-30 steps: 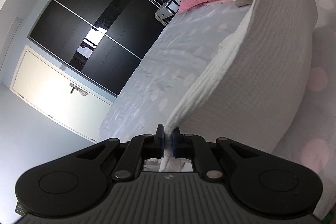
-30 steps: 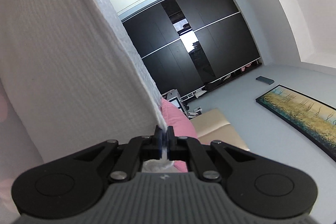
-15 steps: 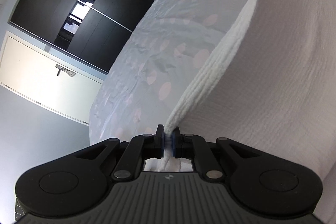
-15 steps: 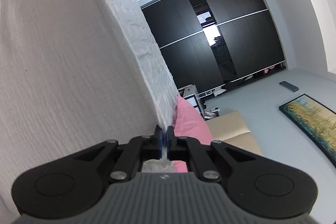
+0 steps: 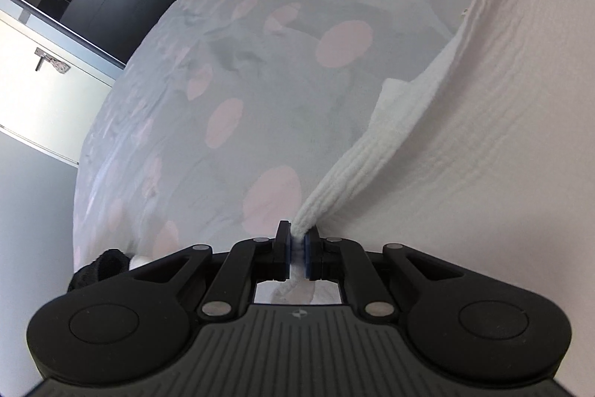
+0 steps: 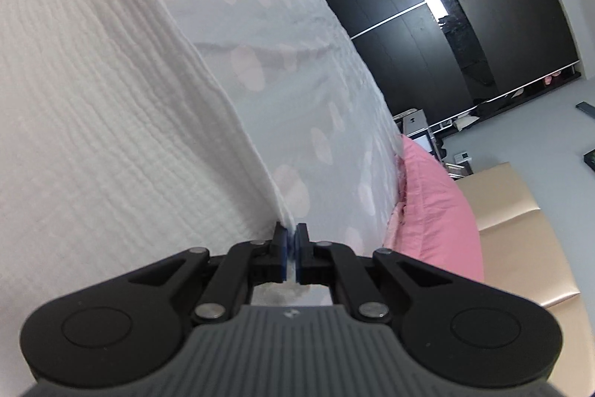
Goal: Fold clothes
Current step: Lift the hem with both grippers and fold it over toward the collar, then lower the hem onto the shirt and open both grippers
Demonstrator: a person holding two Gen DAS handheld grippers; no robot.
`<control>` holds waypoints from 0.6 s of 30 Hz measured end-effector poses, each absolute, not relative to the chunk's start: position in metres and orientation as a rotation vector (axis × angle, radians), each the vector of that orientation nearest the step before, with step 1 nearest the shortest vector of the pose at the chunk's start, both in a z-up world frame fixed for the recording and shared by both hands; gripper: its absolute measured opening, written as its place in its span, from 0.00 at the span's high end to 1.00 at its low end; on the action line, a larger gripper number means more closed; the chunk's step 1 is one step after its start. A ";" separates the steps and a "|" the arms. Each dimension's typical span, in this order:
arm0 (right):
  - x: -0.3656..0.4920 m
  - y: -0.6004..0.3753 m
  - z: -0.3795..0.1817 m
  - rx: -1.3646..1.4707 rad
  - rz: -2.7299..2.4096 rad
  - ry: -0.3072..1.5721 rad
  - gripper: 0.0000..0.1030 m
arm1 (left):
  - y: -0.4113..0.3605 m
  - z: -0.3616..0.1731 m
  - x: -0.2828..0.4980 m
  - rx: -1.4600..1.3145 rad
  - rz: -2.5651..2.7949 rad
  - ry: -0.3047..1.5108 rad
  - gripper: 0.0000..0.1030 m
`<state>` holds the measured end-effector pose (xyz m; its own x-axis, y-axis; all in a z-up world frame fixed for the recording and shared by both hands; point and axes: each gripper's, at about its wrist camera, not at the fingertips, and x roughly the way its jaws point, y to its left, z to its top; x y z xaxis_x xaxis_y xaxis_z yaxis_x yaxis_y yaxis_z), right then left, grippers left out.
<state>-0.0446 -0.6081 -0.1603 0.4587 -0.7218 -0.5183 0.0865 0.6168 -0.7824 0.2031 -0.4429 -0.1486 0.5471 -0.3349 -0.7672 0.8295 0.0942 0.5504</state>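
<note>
1. We hold the white cloth (image 5: pixel 483 144) by two of its edges, one in each hand. The left hand-held gripper (image 5: pixel 296 253) is closed on a bunched corner of it, and the fabric runs from the jaws up and to the right as a ribbed, rolled strip.

2. The right hand-held gripper (image 6: pixel 290 257) is also closed on the cloth (image 6: pixel 93 136); only a thin edge passes between its blue pads, so this grip looks less deep than the left one.

3. The cloth hangs or stretches between the two grippers, above the bed (image 5: pixel 260 92), which has a pale cover with pink dots. In the left view a lower layer of the cloth shows under the top one, so we think it is already doubled at least one time. Whether the far part touches the bed, we cannot tell.

4. The fabric looks soft, light and crinkled, like muslin. It will sag and follow every movement of our hands, and it keeps no shape by itself. It is not fragile and not slippery; the rough weave should hold well in the pads.

5. The good places to take it are the corners and the hems, where several layers come together. A pinch in the middle would only make a tent.

6. A pink pillow (image 6: pixel 427 207) lies at the far end of the bed, and a dark wardrobe (image 6: pixel 465 25) stands behind.
</note>
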 end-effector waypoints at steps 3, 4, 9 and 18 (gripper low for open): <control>-0.031 -0.619 -0.182 -0.741 -0.553 0.993 0.97 | -0.446 -0.164 0.212 1.156 -0.932 0.543 0.95; -0.027 -0.623 -0.187 -0.731 -0.552 0.991 0.97 | -0.447 -0.169 0.215 1.148 -0.935 0.550 0.95; -0.015 -0.633 -0.210 -0.696 -0.539 1.009 0.97 | -0.449 -0.183 0.228 1.094 -0.943 0.570 0.93; -0.007 -0.648 -0.207 -0.595 -0.597 1.011 0.75 | -0.444 -0.154 0.254 0.850 -0.826 0.606 0.70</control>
